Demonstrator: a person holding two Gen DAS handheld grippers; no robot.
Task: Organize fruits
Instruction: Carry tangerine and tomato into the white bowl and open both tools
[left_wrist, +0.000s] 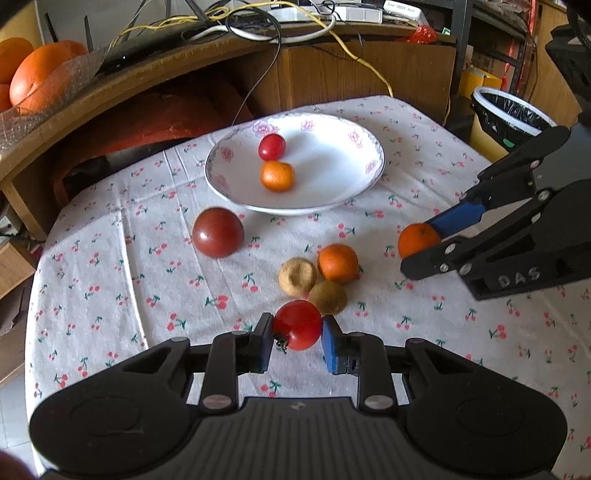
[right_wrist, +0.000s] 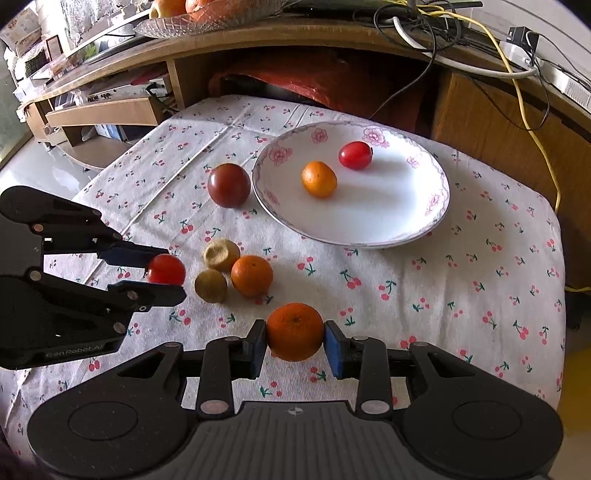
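Your left gripper (left_wrist: 297, 341) has its fingers closed on a red tomato (left_wrist: 297, 325) — your right gripper (right_wrist: 295, 341) fingers clamp an orange (right_wrist: 295, 331), the plate (right_wrist: 406, 236) ahead of both.

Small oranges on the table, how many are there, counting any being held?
3. One orange lies in the plate, one on the cloth beside two brown fruits, and one sits between the right gripper fingers.

The left gripper (left_wrist: 297, 338) clamps a red tomato (left_wrist: 297, 325) nearest the camera, well short of the plate (left_wrist: 332, 206). Right of the plate, the right gripper (left_wrist: 419, 245) grips an orange (left_wrist: 416, 240).
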